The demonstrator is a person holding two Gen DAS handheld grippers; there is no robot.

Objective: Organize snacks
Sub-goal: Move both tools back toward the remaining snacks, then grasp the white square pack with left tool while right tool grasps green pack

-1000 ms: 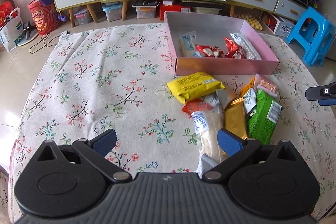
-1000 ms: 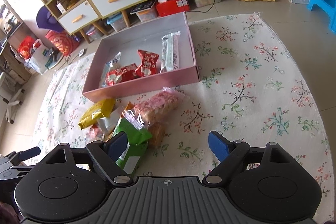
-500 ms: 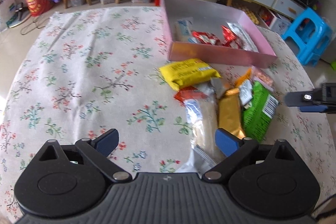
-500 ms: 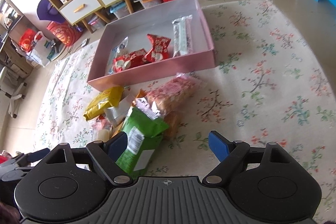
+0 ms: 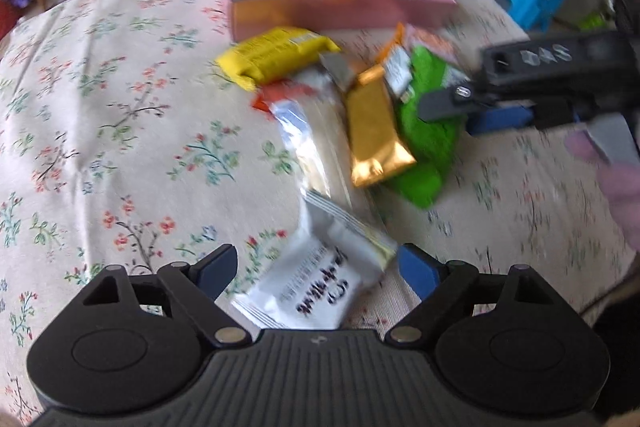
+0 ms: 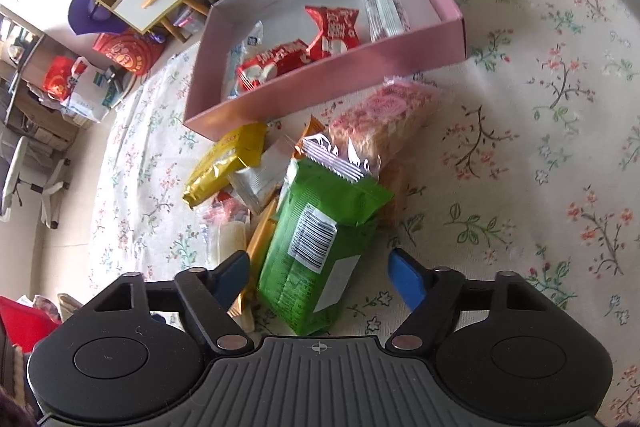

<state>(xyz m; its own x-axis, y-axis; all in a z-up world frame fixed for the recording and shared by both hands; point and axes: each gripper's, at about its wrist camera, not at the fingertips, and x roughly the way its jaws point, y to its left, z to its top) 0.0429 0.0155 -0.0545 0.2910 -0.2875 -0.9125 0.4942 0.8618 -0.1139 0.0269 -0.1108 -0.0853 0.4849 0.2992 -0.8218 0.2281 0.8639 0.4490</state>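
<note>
Sorting is partly done: the pink box [image 6: 328,83], in the upper middle of the right wrist view, already holds about 4 snacks; a red packet [image 6: 334,31], a second red packet [image 6: 276,63], a long white striped packet [image 6: 380,7] and a pale blue-white one [image 6: 244,55] against its left wall. The rest lies loose on the floral tablecloth [image 6: 540,147], just in front of the box: a yellow packet [image 6: 228,163], a pink biscuit pack [image 6: 384,119], a gold bar [image 5: 376,131], a long clear sleeve of pale biscuits [image 5: 316,147] and more beneath, though blur in the left wrist view hides how many.

The left gripper [image 5: 316,271], at the bottom of its frame, has just been closing; a white sachet with black lettering [image 5: 316,287] lies between its fingers, which stand apart from it, so nothing is gripped yet. The right gripper [image 6: 320,279] has likewise just been closing around a green packet [image 6: 320,247]; its fingers appear not to press on it. So 2 pickups are in hand, with most of the pile left to move.
</note>
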